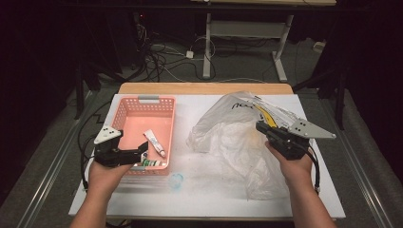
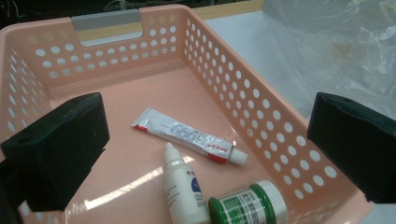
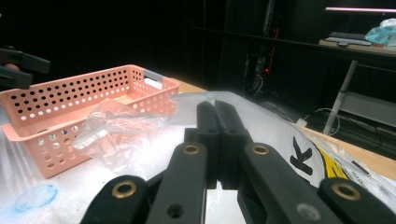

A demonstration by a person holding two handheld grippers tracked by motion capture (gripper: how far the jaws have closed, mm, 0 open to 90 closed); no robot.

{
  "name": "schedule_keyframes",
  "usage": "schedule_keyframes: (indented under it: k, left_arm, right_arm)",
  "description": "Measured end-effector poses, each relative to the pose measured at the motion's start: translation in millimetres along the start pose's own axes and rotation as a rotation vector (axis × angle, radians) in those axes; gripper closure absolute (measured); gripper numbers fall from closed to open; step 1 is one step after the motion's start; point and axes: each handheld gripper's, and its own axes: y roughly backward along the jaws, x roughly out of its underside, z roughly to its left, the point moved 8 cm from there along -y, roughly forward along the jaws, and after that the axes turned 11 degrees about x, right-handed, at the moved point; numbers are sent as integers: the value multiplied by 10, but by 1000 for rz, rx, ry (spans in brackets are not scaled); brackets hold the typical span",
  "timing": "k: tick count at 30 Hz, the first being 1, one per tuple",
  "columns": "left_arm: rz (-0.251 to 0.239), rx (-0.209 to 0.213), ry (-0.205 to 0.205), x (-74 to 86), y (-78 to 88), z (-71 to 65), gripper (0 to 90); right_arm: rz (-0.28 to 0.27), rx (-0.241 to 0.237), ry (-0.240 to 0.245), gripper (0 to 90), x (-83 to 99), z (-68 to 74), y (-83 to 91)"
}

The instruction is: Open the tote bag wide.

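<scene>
Plastic bag (image 1: pixel 237 142) sprawls across the desk's (image 1: pixel 199 190) right half, right gripper's (image 1: pixel 263 127) fingers pinching it.
Left gripper (image 1: pixel 142 148), fingers spread, hovers over the pink basket (image 1: pixel 142 107) holding a tube (image 2: pixel 187 137) lying diagonally.

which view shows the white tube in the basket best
The left gripper view: the white tube lies close and unobstructed on the pink basket floor, with its red bands and cap visible. The high view shows it small, without detail. In the right gripper view the basket wall hides it.

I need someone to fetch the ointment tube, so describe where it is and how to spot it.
Look in the pink perforated basket on the table's left. The tube lies flat on its floor, beside a white dropper bottle and a green-capped jar. It alone is flat, with red ends.
</scene>
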Motion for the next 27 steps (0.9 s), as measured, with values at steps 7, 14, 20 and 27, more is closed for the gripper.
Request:
schedule_keyframes:
  k: [7, 14, 20, 27]
  left_arm:
    - [29, 12, 32, -121, -159, 82, 0]
    - [131, -5, 49, -190, -379, 248, 31]
    - [233, -21, 97, -146, -564, 439, 184]
    - [411, -40, 222, 58, -725, 663, 751]
  right_arm:
    - [2, -4, 5, 900, 11, -4, -28]
    - [3, -6, 5, 900, 9, -5, -28]
    - [7, -9, 6, 900, 17, 6, -35]
    - [5, -14, 0, 900, 19, -5, -28]
